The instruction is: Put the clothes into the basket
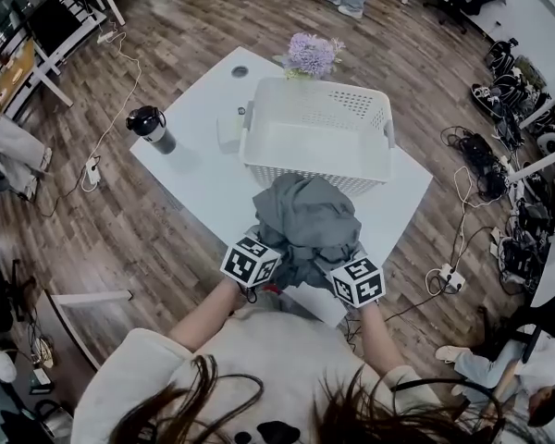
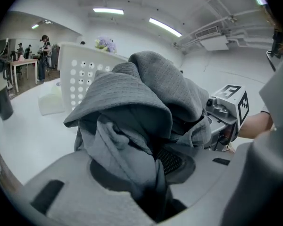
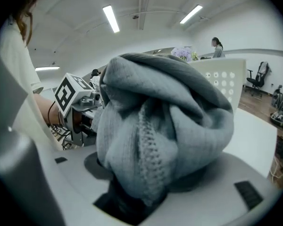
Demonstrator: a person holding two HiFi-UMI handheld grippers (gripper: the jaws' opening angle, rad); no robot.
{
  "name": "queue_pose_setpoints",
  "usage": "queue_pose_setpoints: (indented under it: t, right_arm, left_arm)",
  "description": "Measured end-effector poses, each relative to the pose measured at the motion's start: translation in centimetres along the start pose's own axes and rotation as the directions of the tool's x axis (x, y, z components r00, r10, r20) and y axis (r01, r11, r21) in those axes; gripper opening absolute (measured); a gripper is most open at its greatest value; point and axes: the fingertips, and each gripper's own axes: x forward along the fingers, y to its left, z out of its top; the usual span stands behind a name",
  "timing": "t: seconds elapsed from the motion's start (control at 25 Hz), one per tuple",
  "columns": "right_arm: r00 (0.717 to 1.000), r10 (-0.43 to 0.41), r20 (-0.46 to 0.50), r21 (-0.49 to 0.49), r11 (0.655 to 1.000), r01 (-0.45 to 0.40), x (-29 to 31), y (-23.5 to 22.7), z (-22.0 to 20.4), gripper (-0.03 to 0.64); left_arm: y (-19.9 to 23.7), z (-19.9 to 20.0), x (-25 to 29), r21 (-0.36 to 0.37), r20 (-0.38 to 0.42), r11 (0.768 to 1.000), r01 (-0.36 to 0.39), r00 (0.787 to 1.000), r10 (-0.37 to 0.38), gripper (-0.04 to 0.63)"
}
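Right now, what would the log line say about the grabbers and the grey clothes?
left gripper: shut on grey garment | right gripper: shut on same | grey garment: bunched outside white basket | white basket: empty

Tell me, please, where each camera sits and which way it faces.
Head view: on the person's head, looking steeply down at the white table, laundry basket and grey garment; hair and forearms show.
Left gripper view: on the left gripper, looking along its jaws, shut on the garment, toward the basket; the person's right wrist shows.
Right gripper view: on the right gripper, jaws likewise on the garment; left wrist shows.
Shared: all see garment and basket; each gripper view shows the other gripper.
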Motion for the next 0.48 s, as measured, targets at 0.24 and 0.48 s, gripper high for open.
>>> queue_pose_setpoints:
  t: [0.24,0.48]
  right_arm:
    - [0.994,-0.020,0.106,-0.092,0.995,0.029,-3.0,1.0,4.8,0.282]
    - [0.981,-0.038,0.189,-0.165,0.984,0.070,-6.1,1.7,9.0,0.282]
  left_arm:
    - [-1.7,5.1,-3.5,0.132,0.109,0.988,-0.082,0.992,0.068,0.150]
    - [-3.4,9.5,-6.2,0.204,0.204,0.970,-0.134,0.975,0.091,0.150]
